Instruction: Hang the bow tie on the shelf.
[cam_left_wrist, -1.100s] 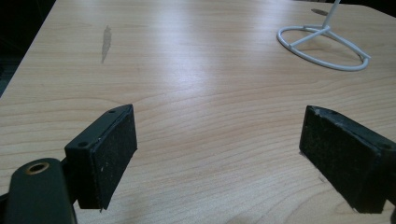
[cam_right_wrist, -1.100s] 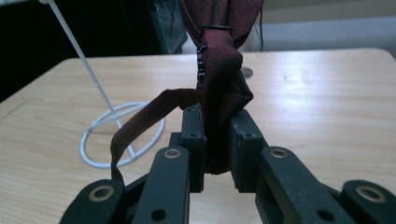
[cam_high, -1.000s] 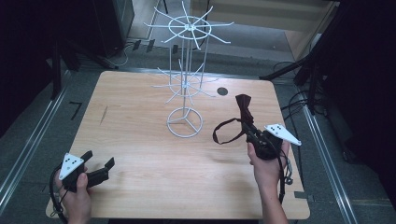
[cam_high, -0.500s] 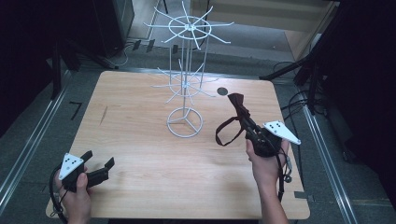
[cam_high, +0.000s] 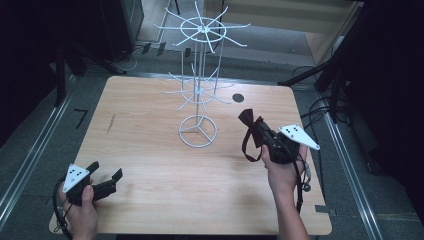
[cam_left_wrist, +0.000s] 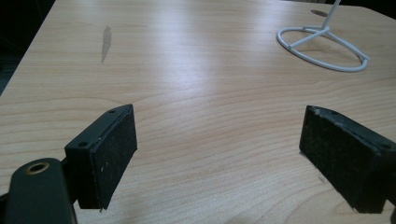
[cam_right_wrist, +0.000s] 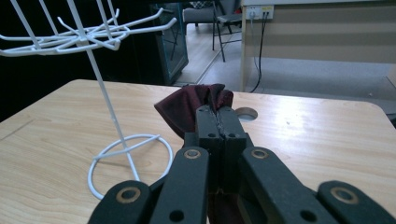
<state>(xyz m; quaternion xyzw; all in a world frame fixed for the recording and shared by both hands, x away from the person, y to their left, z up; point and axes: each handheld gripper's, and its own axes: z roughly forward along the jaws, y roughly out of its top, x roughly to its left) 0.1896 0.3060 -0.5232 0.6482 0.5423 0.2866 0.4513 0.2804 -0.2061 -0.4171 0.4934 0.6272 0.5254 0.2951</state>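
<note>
A dark red bow tie with its strap looping below it hangs over the table's right side, clamped in my right gripper, which is shut on it. In the right gripper view the closed jaws pinch the bow tie at the right gripper's tips. The white wire rack stands mid-table, left of the tie, its hooks bare. At the near left corner, my left gripper rests low over the wood, open, with nothing between its pads.
The rack's ring base sits on the wooden table, and the base lies ahead of the left gripper. A round hole is in the tabletop behind the bow tie. Cables and dark stands surround the table on the floor.
My right gripper has shifted slightly left, carrying the bow tie a little lower and closer to the rack's base. The left gripper has stayed put.
</note>
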